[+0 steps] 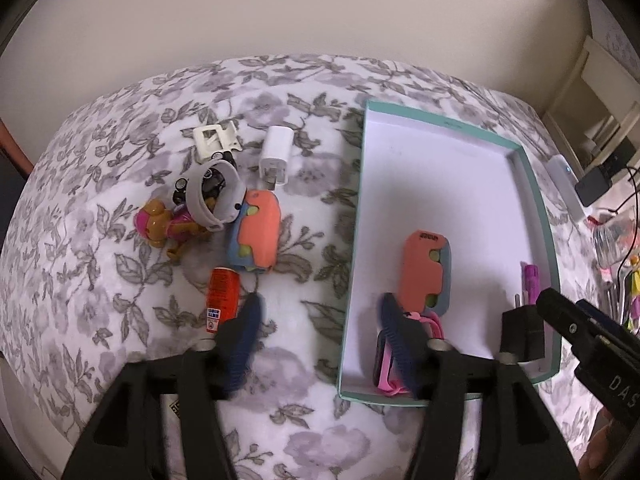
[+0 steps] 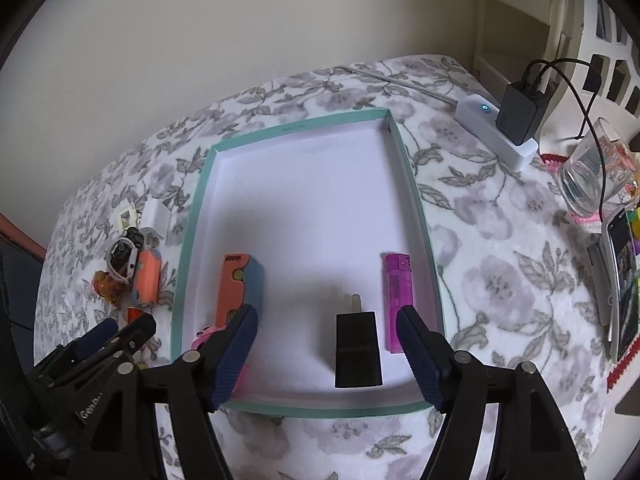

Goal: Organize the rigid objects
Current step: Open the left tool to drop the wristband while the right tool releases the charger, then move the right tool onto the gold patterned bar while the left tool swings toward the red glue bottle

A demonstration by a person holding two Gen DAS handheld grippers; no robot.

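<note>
A teal-rimmed box (image 1: pixel 440 168) (image 2: pixel 312 200) lies on a floral cloth. It holds an orange-and-blue case (image 1: pixel 424 272) (image 2: pixel 240 288), a pink strap (image 1: pixel 386 376), a black charger (image 2: pixel 358 350) (image 1: pixel 522 332) and a purple lighter (image 2: pixel 396 300). My right gripper (image 2: pixel 327 314) hangs open above the charger, which lies between the fingers untouched. My left gripper (image 1: pixel 320 304) is open over the box's left rim with nothing in it. Left of the box lie a second orange case (image 1: pixel 256 232), a red tube (image 1: pixel 222 296), a toy figure (image 1: pixel 160 228), a white-banded watch (image 1: pixel 214 196), a white charger (image 1: pixel 276 156) and a white card (image 1: pixel 214 140).
A white power strip with a black adapter (image 2: pixel 516 120) sits at the far right of the cloth. A drinking glass (image 2: pixel 592 176) and a phone (image 2: pixel 624 288) stand at the right edge. A wall runs close behind the bed.
</note>
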